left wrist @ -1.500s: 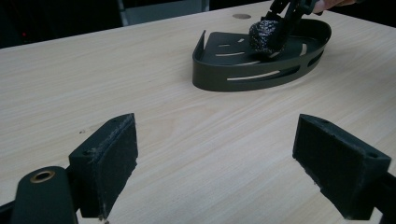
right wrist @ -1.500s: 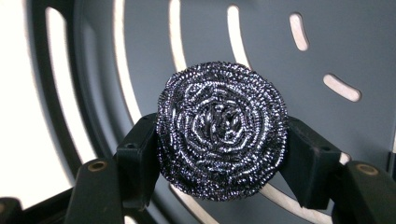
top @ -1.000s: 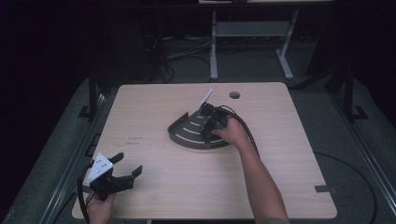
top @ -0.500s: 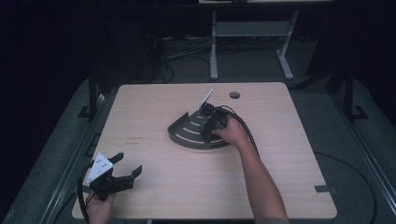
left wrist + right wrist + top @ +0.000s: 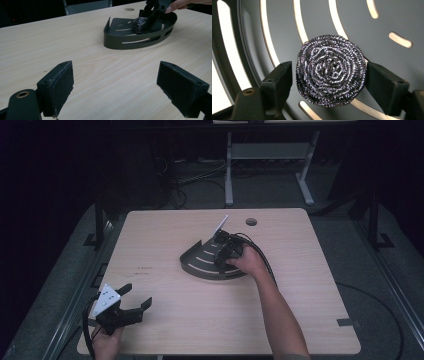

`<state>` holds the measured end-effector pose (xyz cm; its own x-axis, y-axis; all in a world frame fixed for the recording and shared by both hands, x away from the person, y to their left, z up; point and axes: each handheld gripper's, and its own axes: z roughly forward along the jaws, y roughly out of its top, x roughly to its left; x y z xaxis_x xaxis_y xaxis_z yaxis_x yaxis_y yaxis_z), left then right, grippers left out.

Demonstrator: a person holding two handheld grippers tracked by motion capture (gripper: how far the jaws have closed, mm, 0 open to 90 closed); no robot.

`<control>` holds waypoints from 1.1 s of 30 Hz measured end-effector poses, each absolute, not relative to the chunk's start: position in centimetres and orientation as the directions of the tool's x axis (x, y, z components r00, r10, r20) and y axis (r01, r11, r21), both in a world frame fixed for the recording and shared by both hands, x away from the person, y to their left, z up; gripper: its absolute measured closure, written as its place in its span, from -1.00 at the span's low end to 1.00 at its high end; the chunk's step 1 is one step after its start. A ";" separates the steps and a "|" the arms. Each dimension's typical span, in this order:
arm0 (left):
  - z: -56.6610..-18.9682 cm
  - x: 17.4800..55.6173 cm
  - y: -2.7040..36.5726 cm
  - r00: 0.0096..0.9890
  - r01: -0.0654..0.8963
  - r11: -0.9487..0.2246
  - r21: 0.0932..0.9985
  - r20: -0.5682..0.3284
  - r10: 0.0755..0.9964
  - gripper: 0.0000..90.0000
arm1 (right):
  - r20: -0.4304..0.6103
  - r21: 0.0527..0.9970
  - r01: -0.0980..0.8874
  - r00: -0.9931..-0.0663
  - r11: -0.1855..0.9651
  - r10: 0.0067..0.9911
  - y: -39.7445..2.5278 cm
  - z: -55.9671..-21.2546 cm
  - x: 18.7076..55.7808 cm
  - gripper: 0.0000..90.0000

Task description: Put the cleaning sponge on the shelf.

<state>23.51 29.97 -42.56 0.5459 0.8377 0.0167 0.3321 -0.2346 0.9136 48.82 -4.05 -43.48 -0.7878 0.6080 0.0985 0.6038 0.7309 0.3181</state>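
So right gripper [image 5: 329, 75] grips steel scourer [image 5: 330, 70] w/ both jaws, centre frame, inside slotted tray [image 5: 200, 265]; lift-out not yet done. Left gripper [image 5: 131, 306] idle, jaws apart, lower left.

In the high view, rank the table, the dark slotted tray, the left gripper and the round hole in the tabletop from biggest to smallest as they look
1. table
2. dark slotted tray
3. left gripper, though it sits nearer the camera, so its rank against the tray is unsure
4. round hole
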 end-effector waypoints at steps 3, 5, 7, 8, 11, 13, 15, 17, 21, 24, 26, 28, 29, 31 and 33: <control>-42.6 23.5 30.0 0.545 0.332 -0.234 0.914 0.017 0.838 -0.70 | 0.102 0.325 0.605 -0.786 0.727 0.609 -4.2 -43.2 48.7 -0.58; -42.6 23.5 30.0 0.545 0.332 -0.232 0.914 0.015 0.838 -0.70 | 0.114 0.332 0.607 -0.786 0.722 0.608 -4.3 -43.0 48.7 -0.60; -42.6 23.5 30.0 0.545 0.333 -0.232 0.914 0.015 0.838 -0.70 | 0.113 0.337 0.603 -0.788 0.723 0.605 -4.4 -42.8 48.6 -0.63; -42.6 23.5 30.0 0.545 0.333 -0.232 0.914 0.015 0.838 -0.70 | 0.113 0.337 0.603 -0.788 0.723 0.605 -4.4 -42.8 48.6 -0.63; -42.6 23.5 30.0 0.545 0.331 -0.234 0.914 0.017 0.838 -0.70 | 0.116 0.354 0.600 -0.789 0.717 0.603 -4.7 -42.2 48.4 -0.63; -42.6 23.5 30.0 0.546 0.332 -0.235 0.914 0.017 0.837 -0.70 | 0.125 0.362 0.604 -0.786 0.709 0.606 -4.8 -41.9 48.3 -0.63; -42.6 23.5 30.0 0.547 0.331 -0.235 0.914 0.017 0.837 -0.70 | 0.121 0.372 0.599 -0.788 0.709 0.603 -5.0 -41.6 48.2 -0.63; -42.5 23.5 29.9 0.546 0.330 -0.234 0.914 0.017 0.837 -0.70 | 0.127 0.377 0.599 -0.789 0.706 0.602 -5.1 -41.5 48.1 -0.63; -42.6 23.5 29.9 0.548 0.332 -0.237 0.913 0.018 0.836 -0.70 | 0.128 0.392 0.596 -0.790 0.701 0.600 -5.5 -40.8 47.8 -0.63; -42.5 23.4 29.9 0.548 0.328 -0.234 0.915 0.017 0.836 -0.70 | 0.130 0.398 0.595 -0.790 0.699 0.599 -5.7 -40.5 47.5 -0.63; -42.5 23.4 29.9 0.550 0.327 -0.239 0.914 0.022 0.835 -0.70 | 0.123 0.398 0.591 -0.792 0.701 0.598 -5.8 -40.4 47.4 -0.63; -42.5 23.4 29.8 0.548 0.328 -0.237 0.914 0.020 0.836 -0.70 | 0.123 0.403 0.589 -0.793 0.701 0.596 -6.0 -40.2 47.3 -0.63; -42.5 23.4 29.8 0.549 0.328 -0.238 0.914 0.021 0.835 -0.70 | 0.123 0.405 0.588 -0.793 0.700 0.596 -6.1 -40.1 47.2 -0.63; -42.5 23.4 29.9 0.549 0.327 -0.237 0.915 0.020 0.836 -0.70 | 0.126 0.410 0.590 -0.792 0.695 0.598 -6.3 -39.8 47.1 -0.63; -42.5 23.4 29.9 0.546 0.328 -0.236 0.915 0.020 0.837 -0.70 | 0.123 0.412 0.584 -0.796 0.699 0.593 -6.4 -39.7 47.0 -0.63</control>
<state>23.37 29.89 -42.50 0.5462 0.8374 0.0204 0.3276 -0.2360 0.9149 46.99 -6.42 -39.69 -0.7961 0.5926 0.1225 0.5840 0.6993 0.4122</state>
